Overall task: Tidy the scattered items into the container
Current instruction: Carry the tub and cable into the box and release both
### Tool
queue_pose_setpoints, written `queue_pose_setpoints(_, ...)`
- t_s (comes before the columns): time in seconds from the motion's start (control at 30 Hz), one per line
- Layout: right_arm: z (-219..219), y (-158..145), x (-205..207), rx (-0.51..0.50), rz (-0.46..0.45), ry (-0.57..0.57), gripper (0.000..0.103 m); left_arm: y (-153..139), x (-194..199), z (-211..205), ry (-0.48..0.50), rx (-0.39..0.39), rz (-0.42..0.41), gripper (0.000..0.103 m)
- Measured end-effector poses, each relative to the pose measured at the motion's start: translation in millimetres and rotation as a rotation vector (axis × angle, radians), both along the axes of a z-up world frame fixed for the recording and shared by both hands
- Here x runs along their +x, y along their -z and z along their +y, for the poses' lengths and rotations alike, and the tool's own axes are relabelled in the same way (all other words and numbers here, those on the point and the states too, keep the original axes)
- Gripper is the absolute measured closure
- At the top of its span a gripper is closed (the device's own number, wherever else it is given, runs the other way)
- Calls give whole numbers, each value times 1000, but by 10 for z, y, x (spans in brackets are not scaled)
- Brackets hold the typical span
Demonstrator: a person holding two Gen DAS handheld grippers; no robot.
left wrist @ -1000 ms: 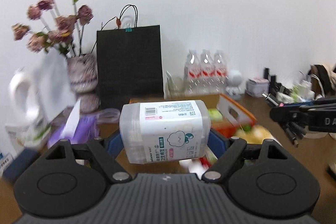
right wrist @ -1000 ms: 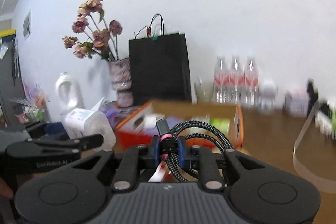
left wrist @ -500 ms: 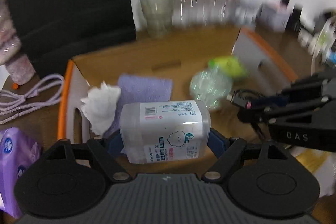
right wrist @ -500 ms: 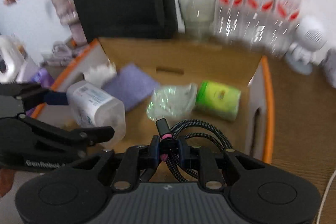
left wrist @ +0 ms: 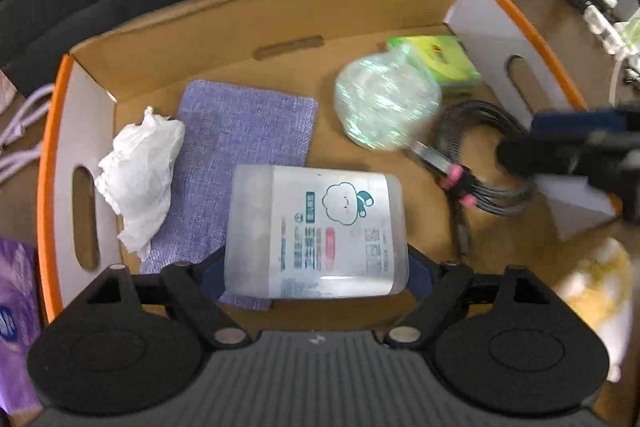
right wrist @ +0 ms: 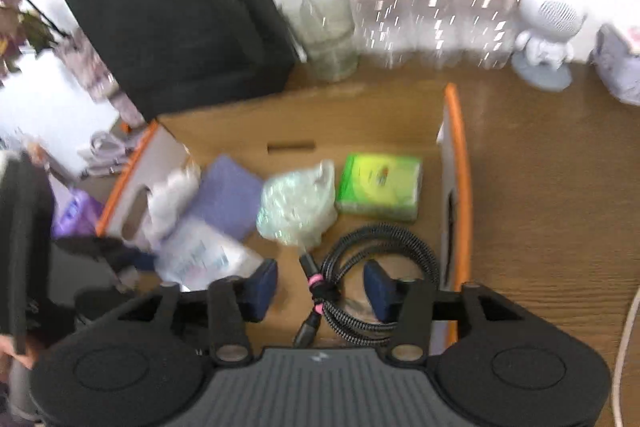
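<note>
The left gripper point(left wrist: 316, 267) clamps the cotton-swab tub point(left wrist: 316, 235) by its short ends above the cardboard box point(left wrist: 280, 15) floor. Likely light, rigid, slick plastic. The right gripper point(right wrist: 320, 287) stands spread; the cable coil point(right wrist: 376, 267) lies inside the box.

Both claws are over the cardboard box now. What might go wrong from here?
The left gripper holds the cotton-swab tub over the purple cloth; dropped, it may roll against the crumpled tissue. The right gripper, open, straddles the coiled cable; lifting off could snag a loop.
</note>
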State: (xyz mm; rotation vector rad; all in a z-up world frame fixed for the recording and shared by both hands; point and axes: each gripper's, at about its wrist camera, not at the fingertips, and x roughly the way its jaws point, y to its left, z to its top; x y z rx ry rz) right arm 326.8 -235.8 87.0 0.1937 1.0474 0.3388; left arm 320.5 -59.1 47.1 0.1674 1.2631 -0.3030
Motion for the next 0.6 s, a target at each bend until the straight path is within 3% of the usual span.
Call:
queue_pose_setpoints(0.13,5,-222,-92,-14,-22,14,46,-250,-137,110,-40,-136,44,16)
queue_pose_setpoints(0.23,6,-302,-190,-20,-25,23,41,-528,-293,245,-54,-184,16,12)
queue_pose_setpoints(0.4,93,-482,-397,-71,-42,34,29,-930,-566,594,-127,-130,-85,7)
queue_pose_setpoints(0.47,146,-548,-451,-85,-49,31,24,-1011,-665,689,-168,-67,-138,6)
queue_pose_setpoints(0.53,203,-637,-573,-90,-90,38,23,-1078,-841,737,-202,18,-234,4)
queue_pose_setpoints(0.6,267,-716,-807,-85,-218,66,22,-1128,-1119,787,-260,54,-427,3)
